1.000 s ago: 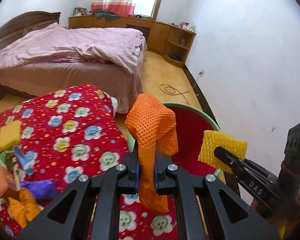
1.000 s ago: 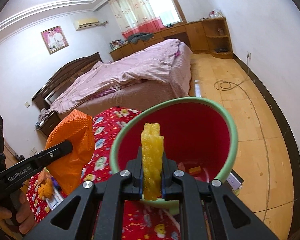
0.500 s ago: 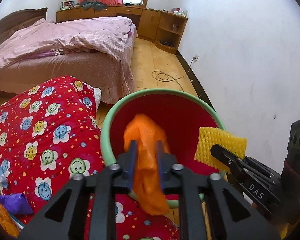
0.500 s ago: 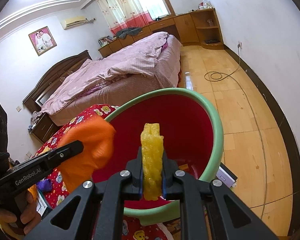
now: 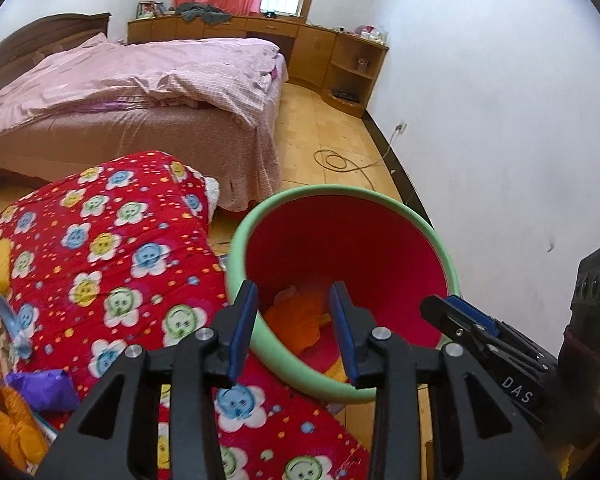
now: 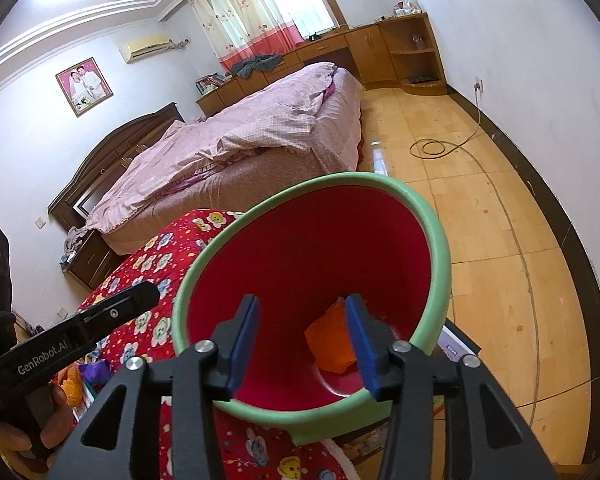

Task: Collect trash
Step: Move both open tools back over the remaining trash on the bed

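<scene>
Over the green-rimmed red bucket (image 5: 342, 248), the left claw (image 5: 294, 328) and the right claw (image 6: 304, 340) both hang with jaws parted and nothing between the blue pads, each having just been opening. Down inside the bucket lies the orange foam net (image 6: 330, 344), crumpled against the red wall, with a scrap of yellow (image 5: 325, 319) beside it. More bits of trash sit on the red flowered quilt (image 5: 112, 248) at left.

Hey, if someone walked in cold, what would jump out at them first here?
The red bin with its green rim, right in front of both open grippers, with an orange net lying at its bottom. Next, the red flowered quilt left of it, then the pink bed behind.
</scene>
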